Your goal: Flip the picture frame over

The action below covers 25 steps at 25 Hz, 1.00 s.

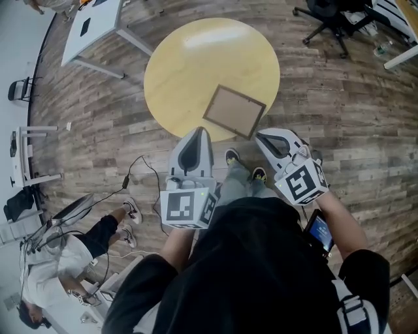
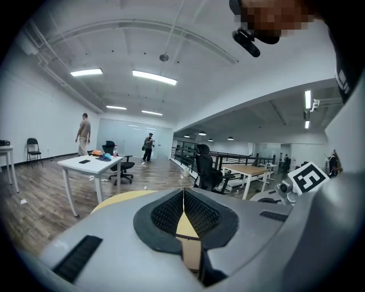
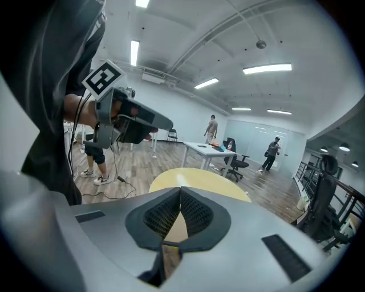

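Observation:
The picture frame (image 1: 234, 111), a brown panel inside a thin pale wooden border, lies flat on the round yellow table (image 1: 189, 65) near its front right edge. My left gripper (image 1: 198, 135) is shut and empty, its tip at the table's front rim just left of the frame. My right gripper (image 1: 264, 137) is also shut and empty, hanging off the table edge just right of the frame's near corner. In the left gripper view the gripper (image 2: 183, 197) has its pads meeting over the yellow table (image 2: 122, 198). The right gripper (image 3: 181, 194) also shows closed pads over the table (image 3: 194, 177).
A white desk (image 1: 91, 29) stands at the back left and a black office chair (image 1: 333, 19) at the back right. A seated person (image 1: 78, 254) and floor cables (image 1: 140, 173) lie to my left. My own feet (image 1: 245, 166) are under the table's edge.

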Each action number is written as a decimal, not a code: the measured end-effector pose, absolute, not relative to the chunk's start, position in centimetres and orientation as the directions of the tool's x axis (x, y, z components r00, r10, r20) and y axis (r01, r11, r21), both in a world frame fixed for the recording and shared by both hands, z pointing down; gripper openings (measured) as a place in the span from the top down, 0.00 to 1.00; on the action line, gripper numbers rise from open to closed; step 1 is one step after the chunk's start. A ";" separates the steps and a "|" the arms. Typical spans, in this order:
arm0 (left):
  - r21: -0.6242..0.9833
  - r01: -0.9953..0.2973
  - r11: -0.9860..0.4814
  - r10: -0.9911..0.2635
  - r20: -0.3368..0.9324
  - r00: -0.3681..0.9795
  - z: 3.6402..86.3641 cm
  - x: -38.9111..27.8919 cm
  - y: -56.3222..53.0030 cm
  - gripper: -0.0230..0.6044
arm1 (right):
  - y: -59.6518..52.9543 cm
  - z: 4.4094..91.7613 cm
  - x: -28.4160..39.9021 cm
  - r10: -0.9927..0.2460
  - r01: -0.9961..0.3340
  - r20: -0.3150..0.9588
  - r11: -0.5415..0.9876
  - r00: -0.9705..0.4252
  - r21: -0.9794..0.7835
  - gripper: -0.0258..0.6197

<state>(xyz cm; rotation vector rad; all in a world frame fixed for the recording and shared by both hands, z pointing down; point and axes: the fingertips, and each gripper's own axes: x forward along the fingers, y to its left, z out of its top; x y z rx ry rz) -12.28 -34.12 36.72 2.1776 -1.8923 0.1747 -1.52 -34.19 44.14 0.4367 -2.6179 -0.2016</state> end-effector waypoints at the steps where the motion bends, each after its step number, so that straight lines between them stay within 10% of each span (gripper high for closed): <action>1: 0.113 -0.985 -0.129 -0.955 0.254 0.154 37.0 -12.8 -34.7 0.93 | -34.4 44.8 -1.9 -0.326 -0.255 0.444 0.943 -0.835 0.213 0.93; 21: 0.178 -0.947 -0.268 -0.919 0.248 0.307 41.6 -18.7 -41.2 0.93 | -34.5 61.4 -4.7 -0.097 0.046 0.775 0.986 -0.625 0.160 0.92; 25: 0.169 -0.948 -0.271 -0.908 0.281 0.310 42.7 -18.3 -41.8 0.93 | -33.7 63.8 -4.8 -0.050 0.097 0.796 0.986 -0.603 0.135 0.77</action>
